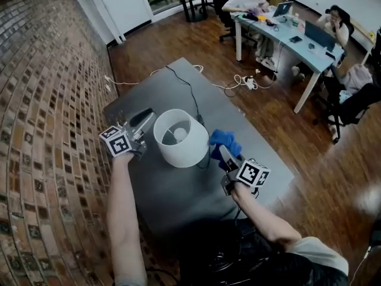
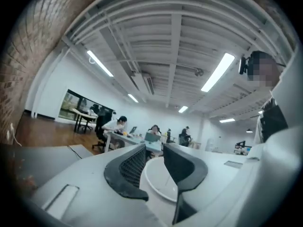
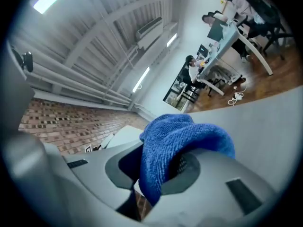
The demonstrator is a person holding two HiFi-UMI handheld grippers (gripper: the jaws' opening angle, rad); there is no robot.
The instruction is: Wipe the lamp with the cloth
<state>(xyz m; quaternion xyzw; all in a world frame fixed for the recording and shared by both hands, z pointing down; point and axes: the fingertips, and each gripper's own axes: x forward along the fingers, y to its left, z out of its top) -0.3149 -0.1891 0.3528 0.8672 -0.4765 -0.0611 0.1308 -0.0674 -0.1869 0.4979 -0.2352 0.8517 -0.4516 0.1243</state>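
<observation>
Lower right in the head view, the right hand-held gripper (image 1: 224, 155) is clamped on the blue cloth (image 1: 224, 139), just beside the lamp (image 1: 180, 137) at mid-frame on the worktop (image 1: 178, 189). Left of the shade, the left hand-held gripper (image 1: 146, 120) stands slightly apart, empty. Wiping seems about to start; next, press the cloth onto the shade. Only the right gripper view shows the pinch.

Bright ceiling strip lights (image 2: 218, 72), fisheye-warped dark edges, soft blur throughout

Head camera steeply above lamp (image 1: 184, 152)
</observation>
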